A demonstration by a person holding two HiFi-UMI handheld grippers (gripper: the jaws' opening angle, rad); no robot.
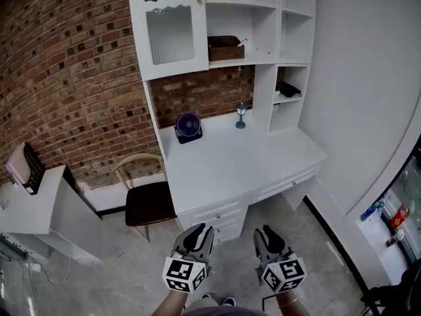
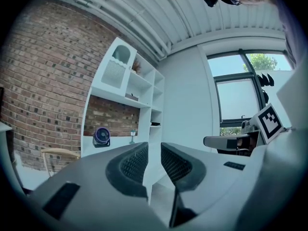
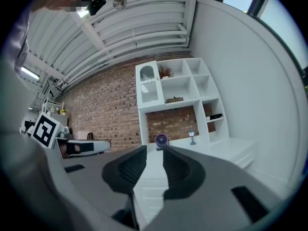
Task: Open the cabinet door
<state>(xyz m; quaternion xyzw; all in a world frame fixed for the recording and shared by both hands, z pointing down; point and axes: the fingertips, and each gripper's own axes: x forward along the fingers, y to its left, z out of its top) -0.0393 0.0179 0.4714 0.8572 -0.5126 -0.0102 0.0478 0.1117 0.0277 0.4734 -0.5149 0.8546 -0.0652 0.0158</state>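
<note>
The white cabinet door (image 1: 170, 28), with ribbed glass panels and a small round knob (image 1: 199, 0) at its right edge, is shut at the top left of the white shelf unit above the desk. It also shows in the left gripper view as the cabinet door (image 2: 115, 69) and in the right gripper view as the cabinet door (image 3: 148, 85). Both grippers are held low in front of the desk, far from the door. My left gripper (image 1: 197, 233) (image 2: 154, 159) is open and holds nothing. My right gripper (image 1: 266, 233) (image 3: 155, 162) is likewise open and holds nothing.
A white desk (image 1: 230, 166) with drawers stands under the shelves, bearing a purple fan (image 1: 189, 127) and a small lamp (image 1: 241, 115). A wooden chair (image 1: 148, 199) stands to its left, and a white side table (image 1: 33, 209) further left. A white wall runs along the right.
</note>
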